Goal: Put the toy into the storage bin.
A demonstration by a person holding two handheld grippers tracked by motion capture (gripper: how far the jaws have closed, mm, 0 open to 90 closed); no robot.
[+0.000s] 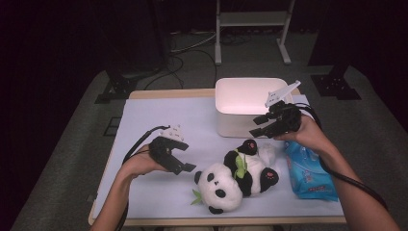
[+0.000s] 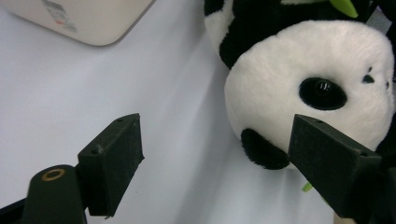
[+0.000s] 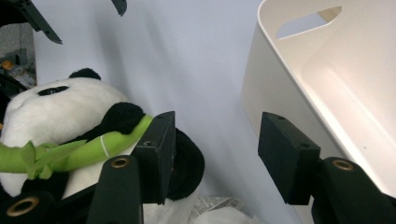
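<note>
The left gripper [image 1: 182,162] hangs just left of the panda's [image 1: 234,179] head with its jaws spread and nothing between them. In the left gripper view the head sits by the right-hand jaw, not clamped, so the tool looks lined up to close on that end of the toy. Its jaws tilt down toward the mat [image 1: 159,120], which suits a low pinch on a soft thing lying flat.

The right gripper [image 1: 264,127] hovers over the panda's feet, beside the near wall of the bin [image 1: 231,120]. Its jaws are also parted and empty. In the right gripper view a black paw and the green bamboo stalk [image 3: 100,147] lie just behind the left-hand jaw, and the bin's open mouth is at the right. That stance puts it between toy and bin, probably so it can take the foot end.

The panda lies on its back across the mat's near middle, head toward the person, feet toward the bin. With one tool at each end, a two-handed lift into the bin seems the aim.

A blue wipes pack [image 1: 310,174] lies just right of the panda, and a crumpled white wrapper [image 1: 267,152] rests by its feet.
</note>
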